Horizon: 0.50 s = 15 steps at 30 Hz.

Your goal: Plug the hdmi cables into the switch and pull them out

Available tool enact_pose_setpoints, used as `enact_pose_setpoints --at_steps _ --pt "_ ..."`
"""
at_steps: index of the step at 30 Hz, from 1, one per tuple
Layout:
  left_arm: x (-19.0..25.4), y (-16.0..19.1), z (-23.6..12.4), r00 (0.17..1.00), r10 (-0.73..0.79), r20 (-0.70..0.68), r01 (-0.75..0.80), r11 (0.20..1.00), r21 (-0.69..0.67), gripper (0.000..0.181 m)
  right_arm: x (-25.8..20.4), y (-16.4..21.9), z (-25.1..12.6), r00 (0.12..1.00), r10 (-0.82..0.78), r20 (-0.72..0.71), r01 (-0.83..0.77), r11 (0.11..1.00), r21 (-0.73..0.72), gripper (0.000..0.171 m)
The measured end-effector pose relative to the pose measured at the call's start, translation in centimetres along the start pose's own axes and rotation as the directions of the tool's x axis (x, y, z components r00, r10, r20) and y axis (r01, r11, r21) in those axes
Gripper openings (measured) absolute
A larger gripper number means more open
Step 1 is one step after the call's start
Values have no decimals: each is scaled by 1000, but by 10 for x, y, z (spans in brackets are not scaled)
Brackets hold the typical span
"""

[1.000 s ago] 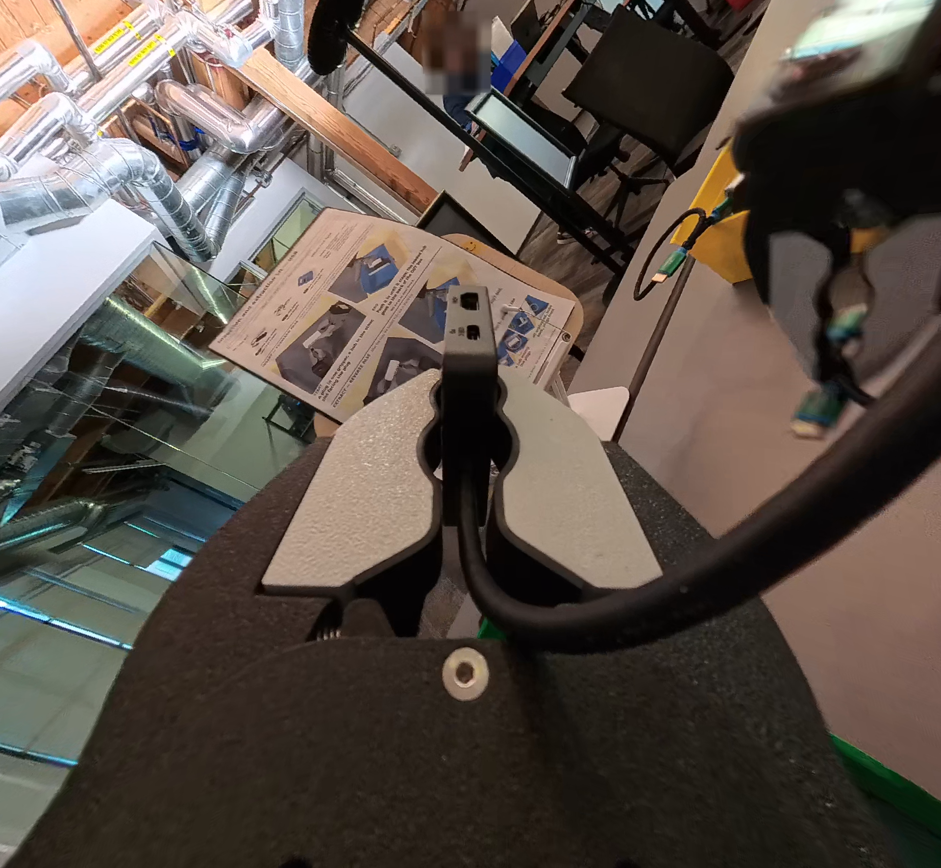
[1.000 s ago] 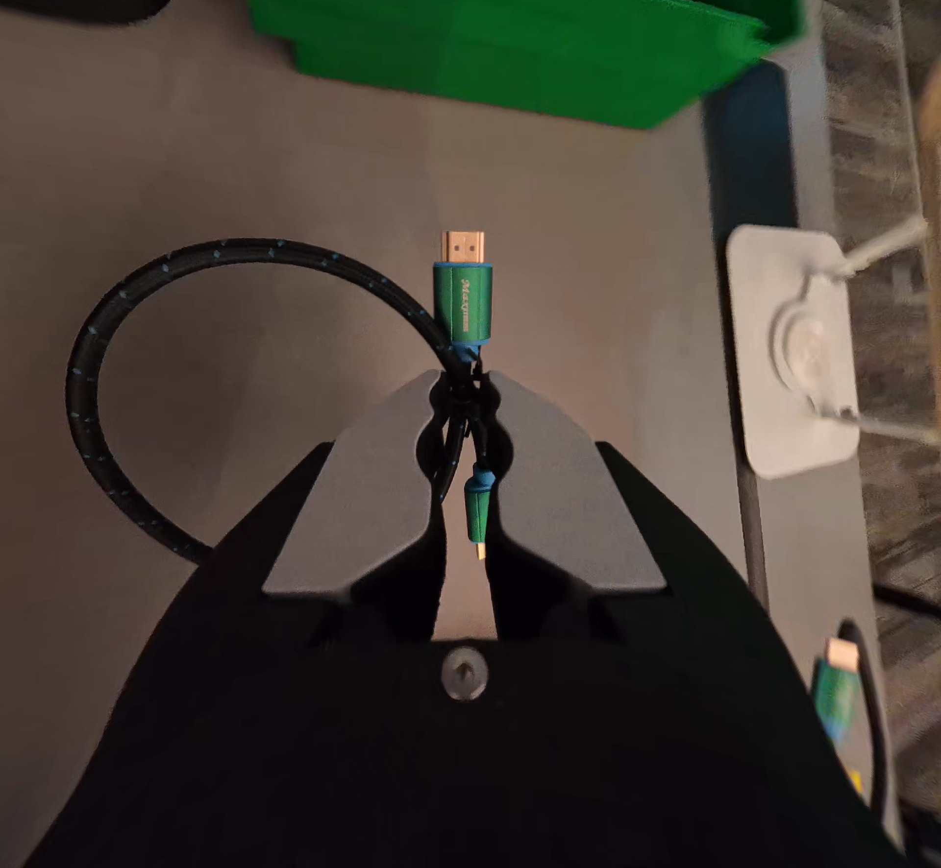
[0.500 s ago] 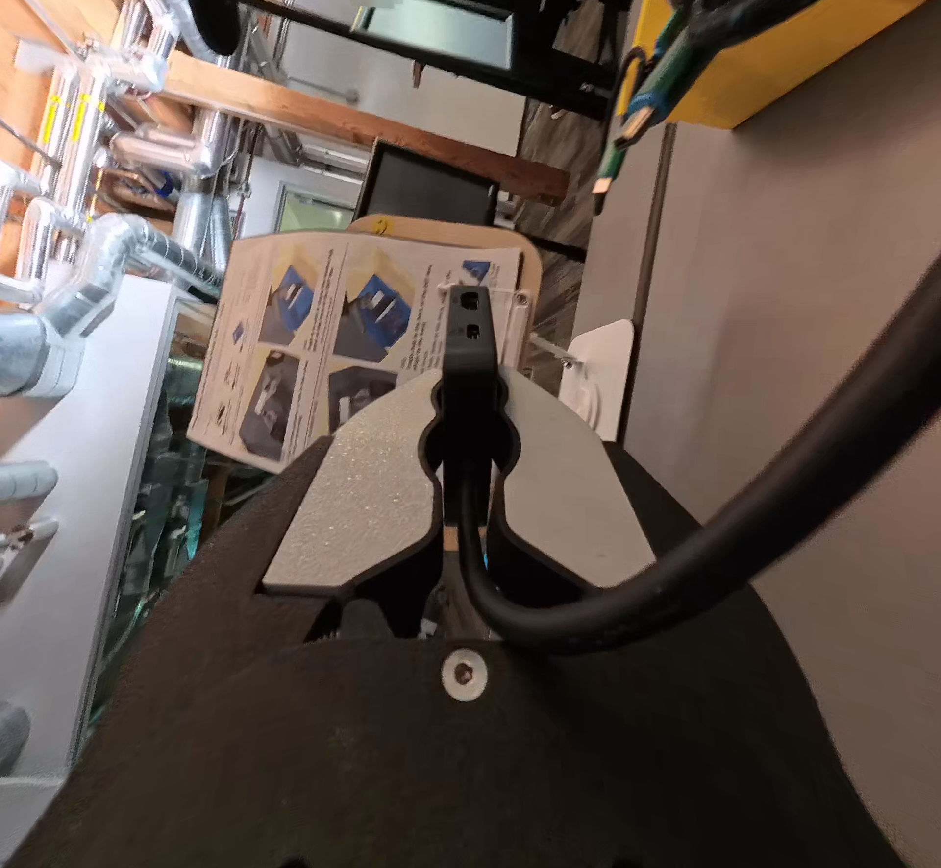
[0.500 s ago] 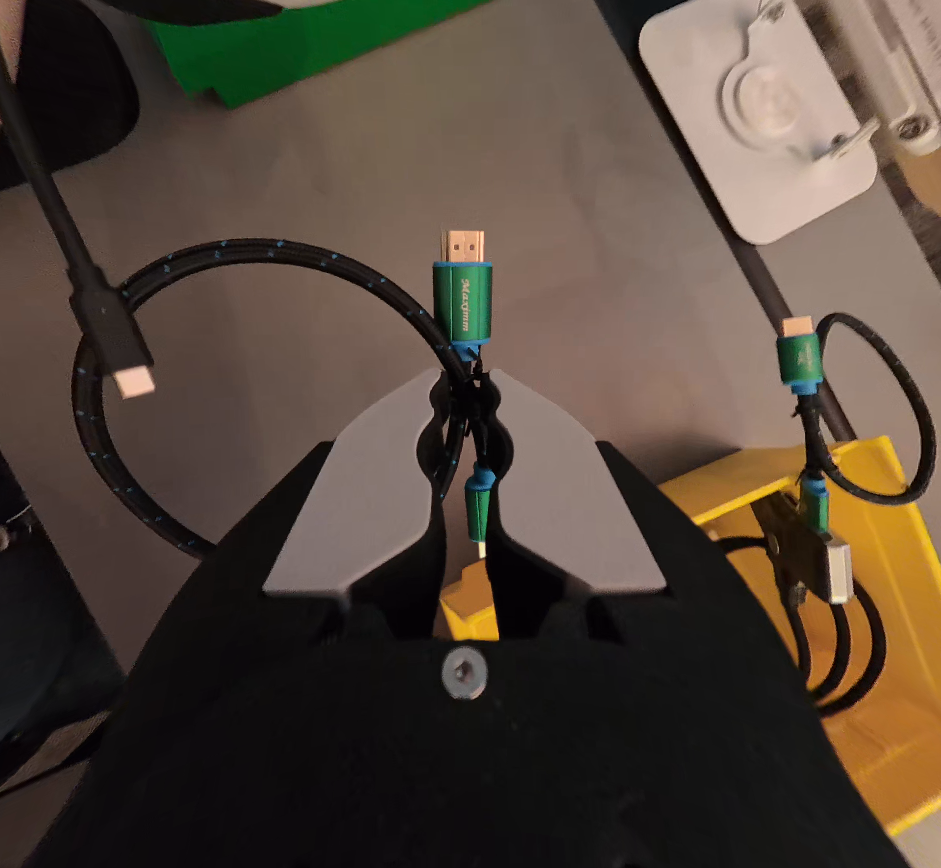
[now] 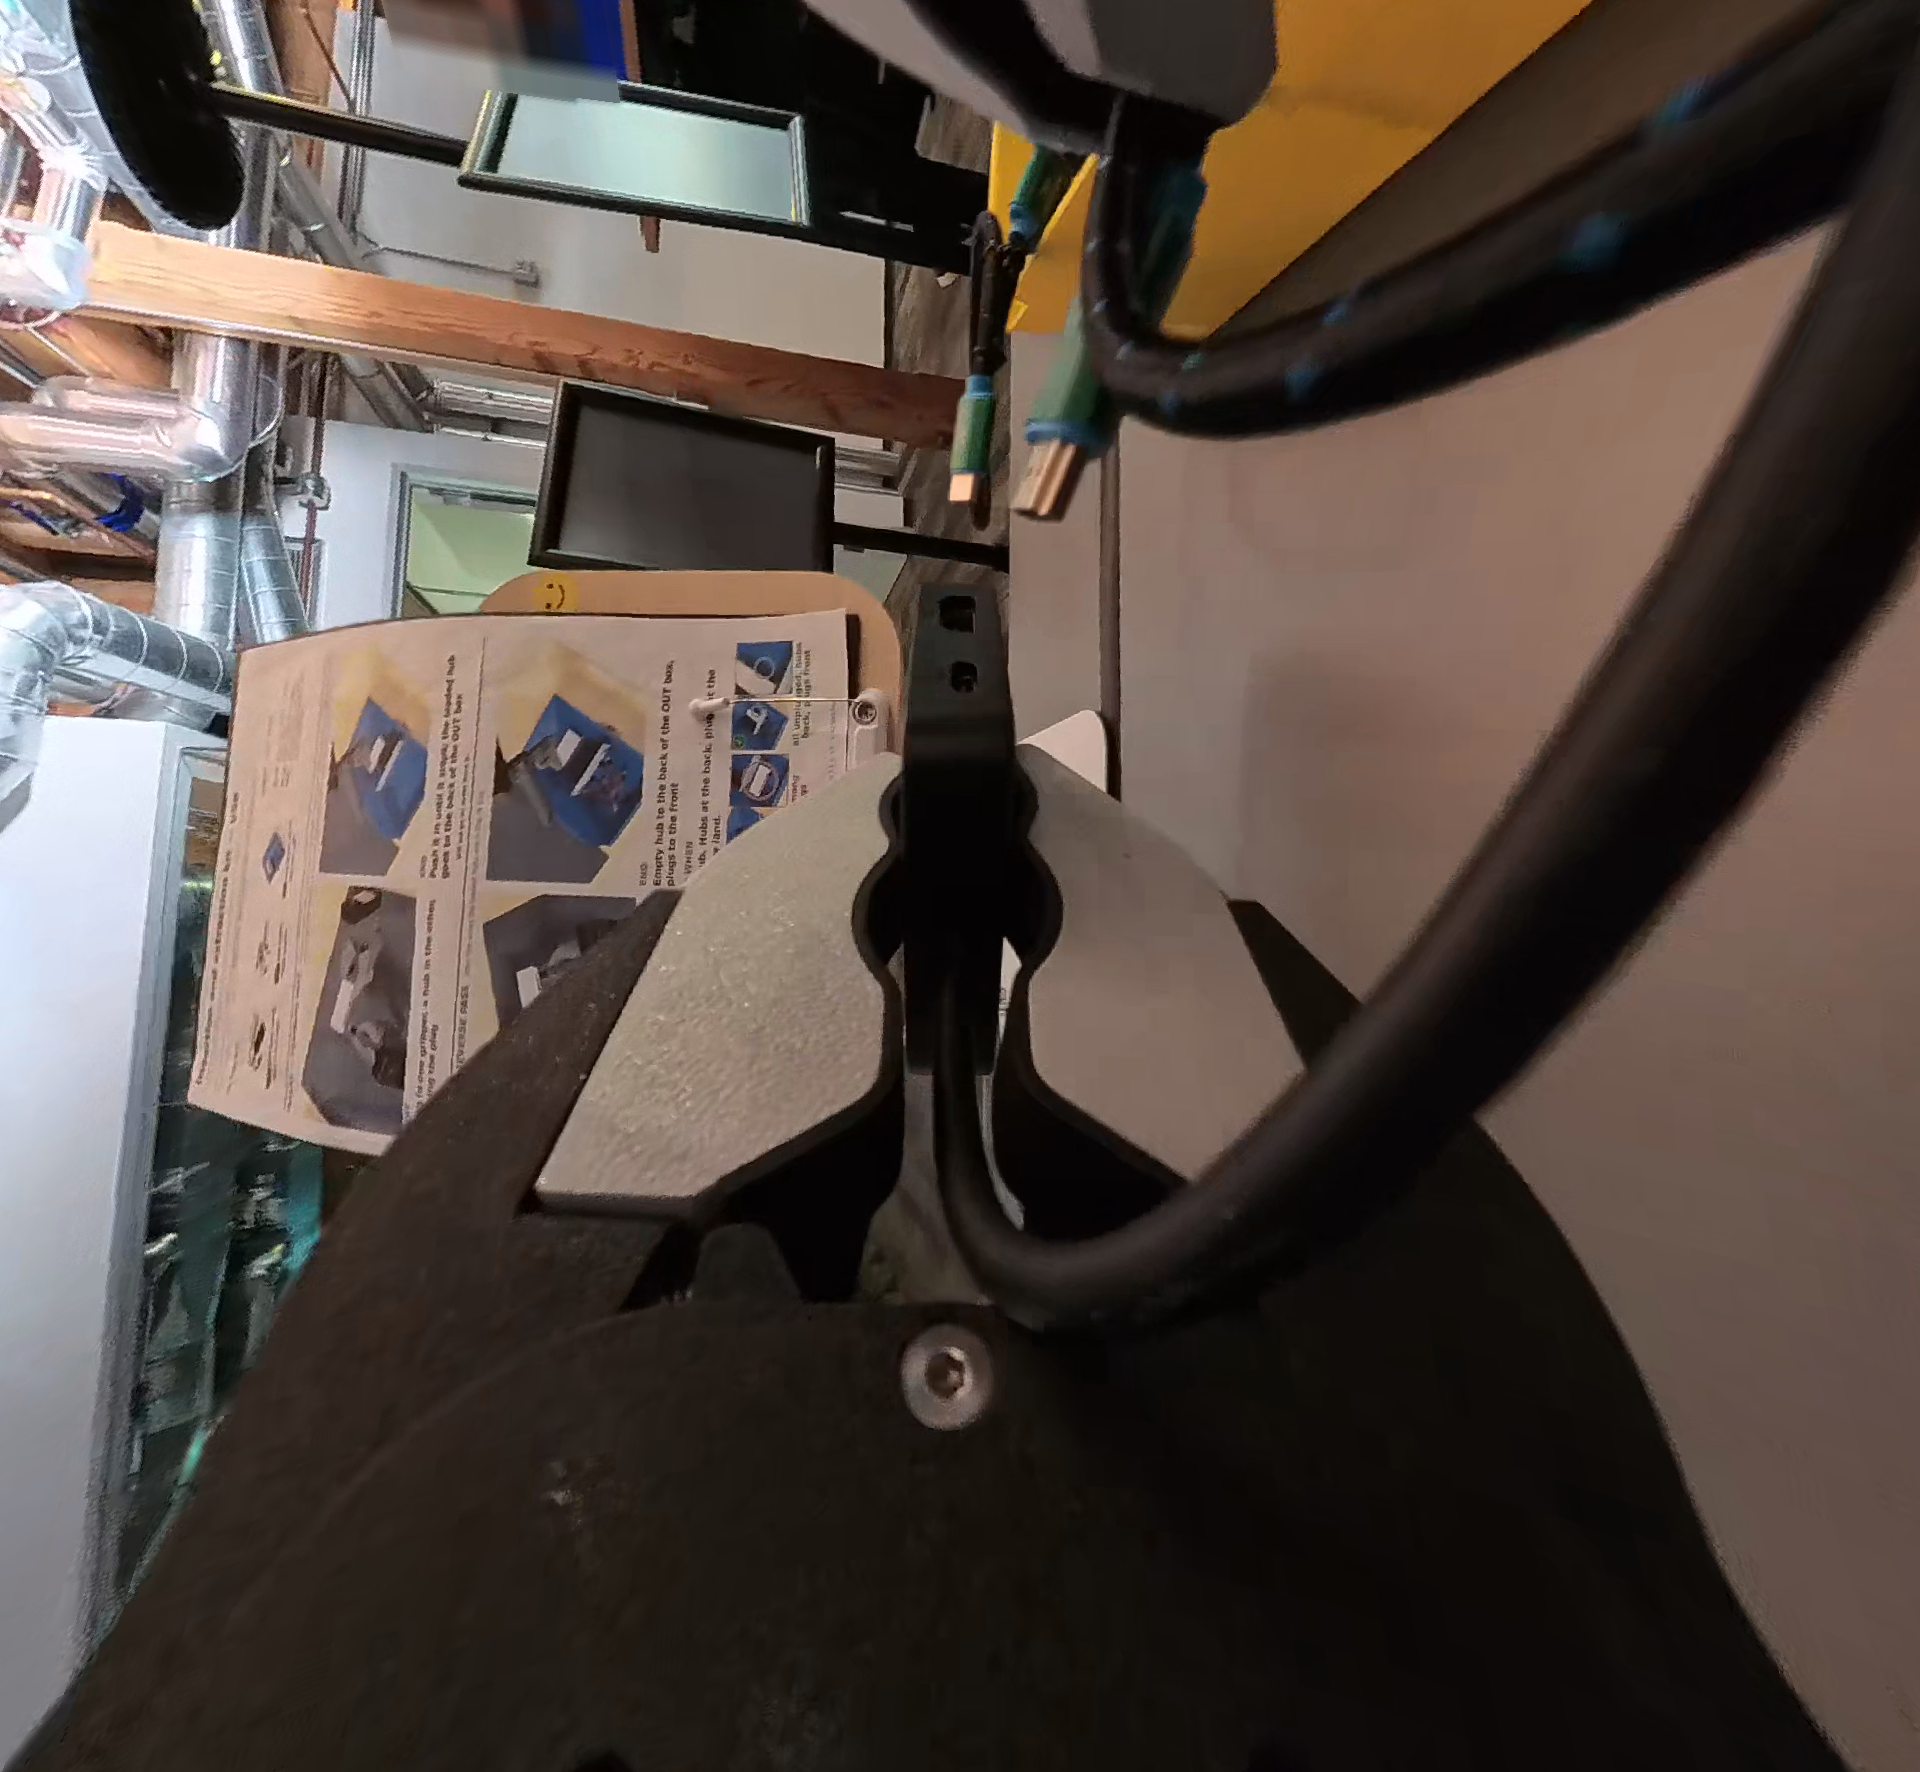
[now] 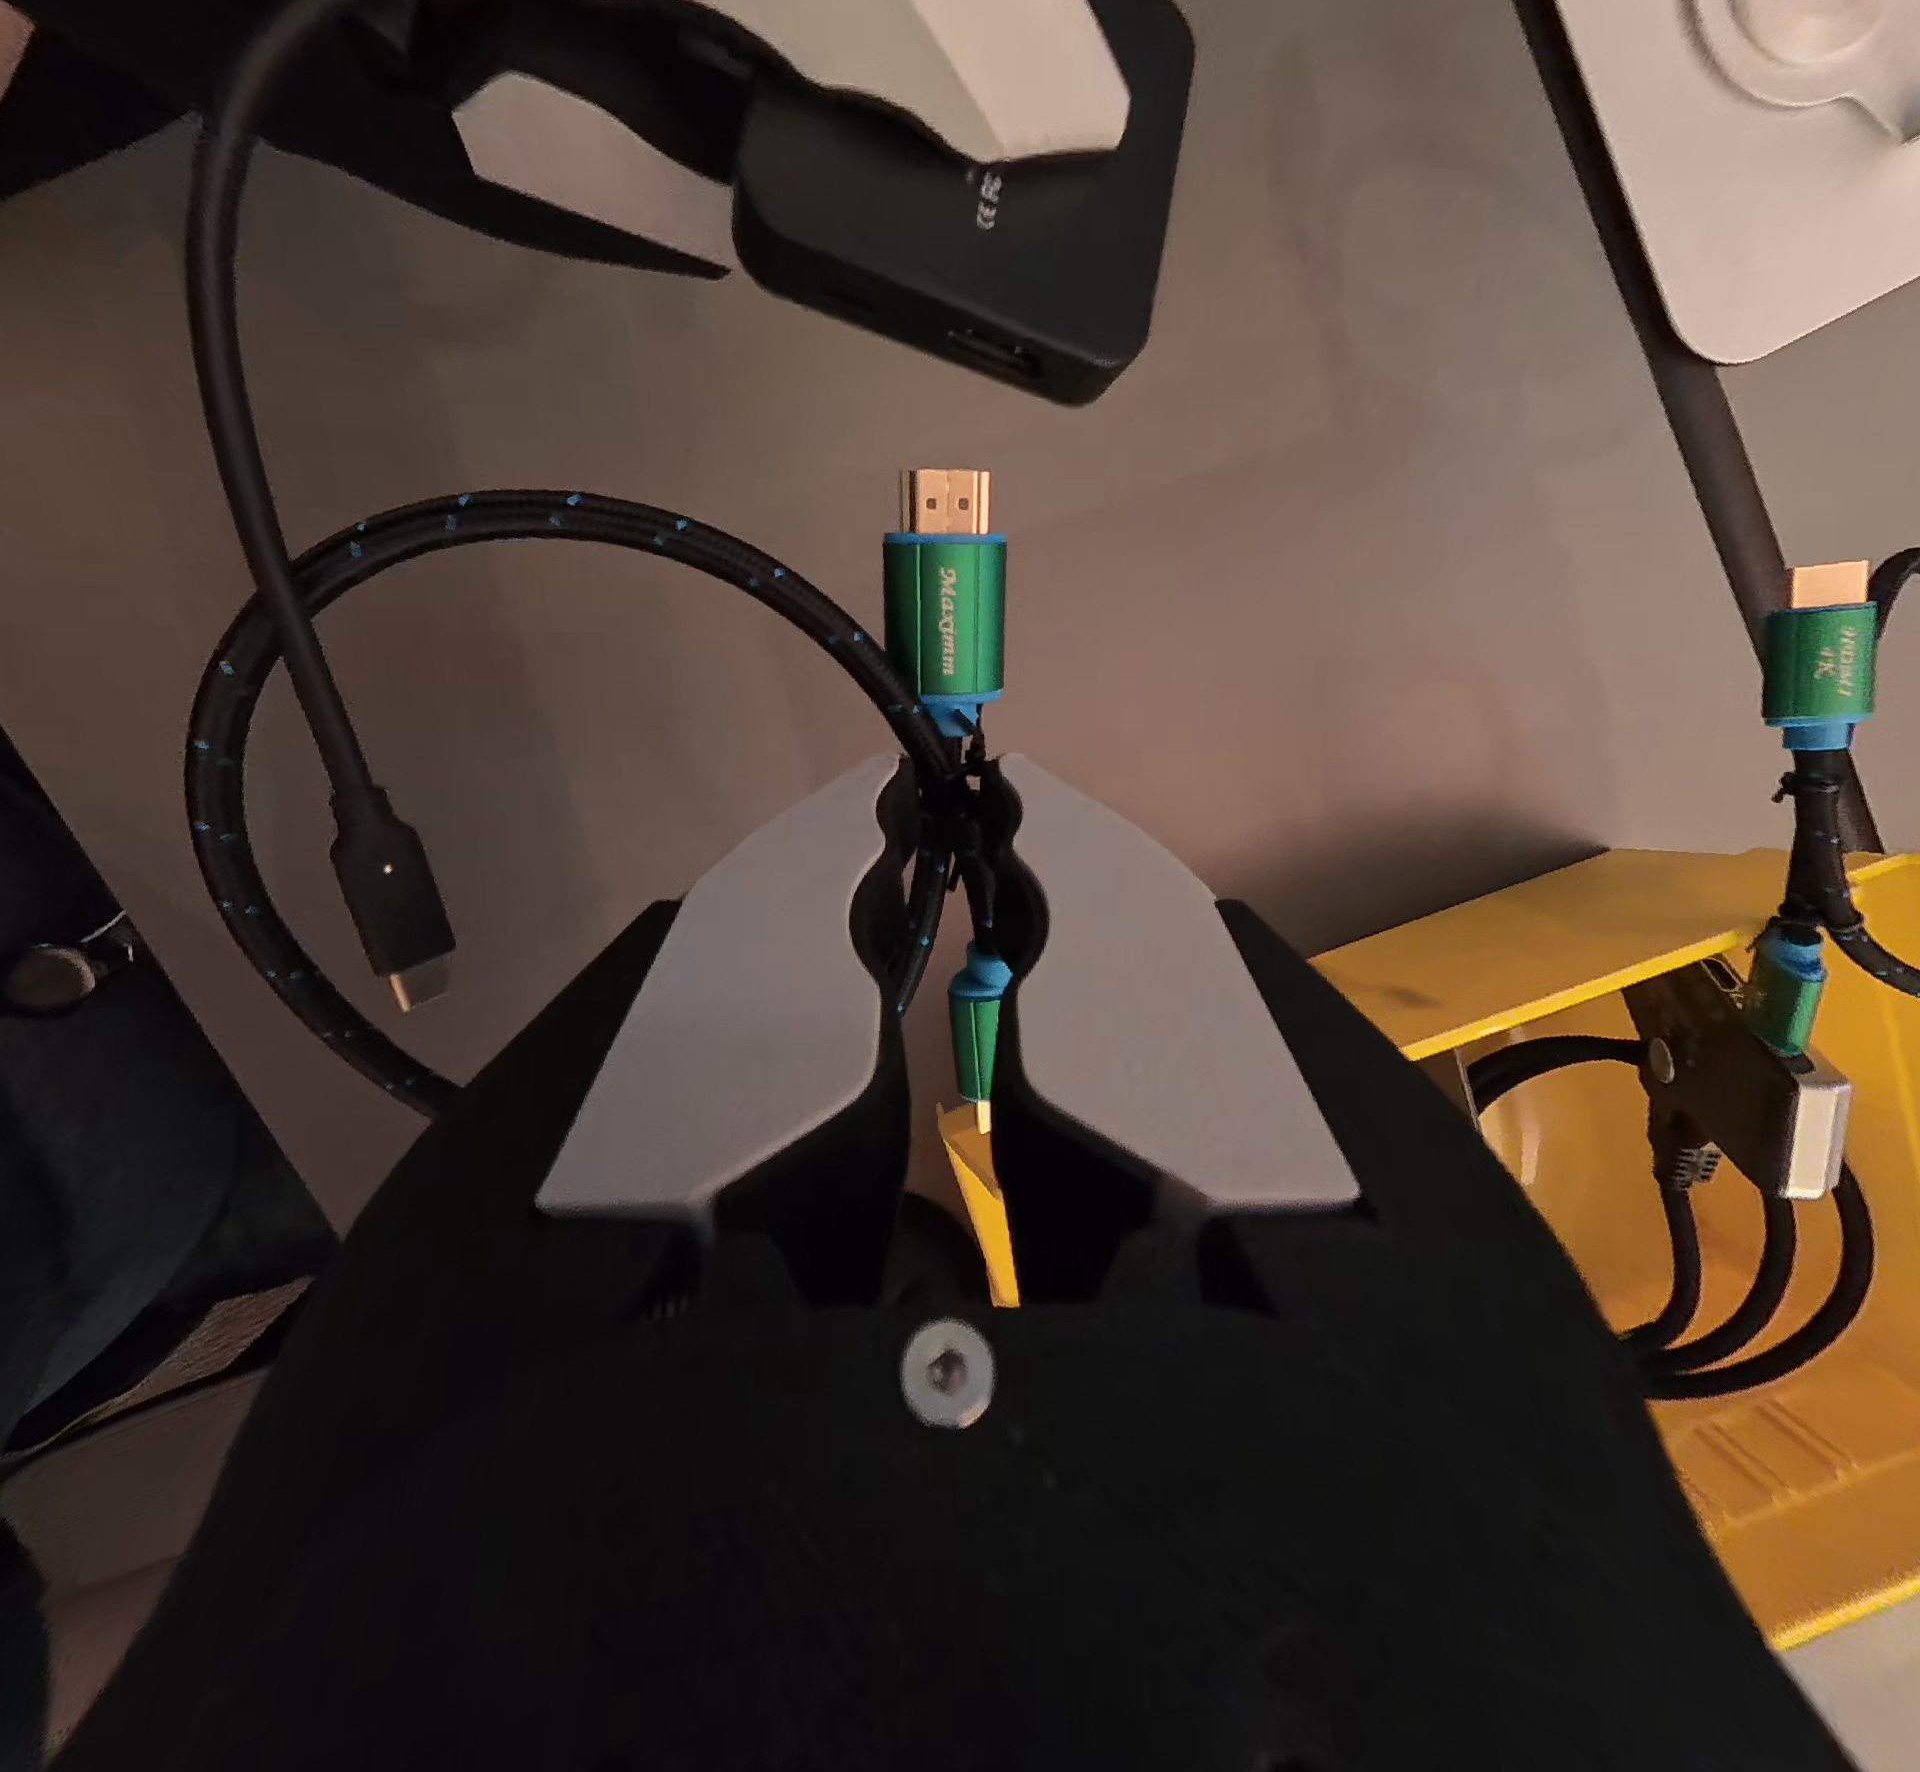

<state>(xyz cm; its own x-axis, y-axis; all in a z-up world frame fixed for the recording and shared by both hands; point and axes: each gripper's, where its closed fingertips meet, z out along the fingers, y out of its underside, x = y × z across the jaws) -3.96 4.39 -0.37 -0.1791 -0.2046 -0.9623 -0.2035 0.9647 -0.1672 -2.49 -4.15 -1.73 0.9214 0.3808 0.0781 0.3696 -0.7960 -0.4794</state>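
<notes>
Currently right gripper [image 6: 951, 772] pinches the HDMI cable [image 6: 540, 517] below its green plug [image 6: 943, 616], left gripper [image 5: 956, 792] clamps the black switch [image 6: 966, 268] just ahead: square plug to port, push straight.

Silver ducts [image 5: 208, 434] (overhead); wooden beam [image 5: 499, 335].

Industrial workshop-lab: exposed ducts [image 5: 197, 434], timber beam [image 5: 468, 335], mounted monitors [image 5: 681, 491].
</notes>
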Motion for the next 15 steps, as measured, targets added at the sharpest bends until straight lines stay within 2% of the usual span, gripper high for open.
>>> enact_pose_setpoints --at_steps 15 --pt "12 -6 9 981 191 31 -189 979 -75 13 9 5 14 999 36 14 -35 999 -39 11"
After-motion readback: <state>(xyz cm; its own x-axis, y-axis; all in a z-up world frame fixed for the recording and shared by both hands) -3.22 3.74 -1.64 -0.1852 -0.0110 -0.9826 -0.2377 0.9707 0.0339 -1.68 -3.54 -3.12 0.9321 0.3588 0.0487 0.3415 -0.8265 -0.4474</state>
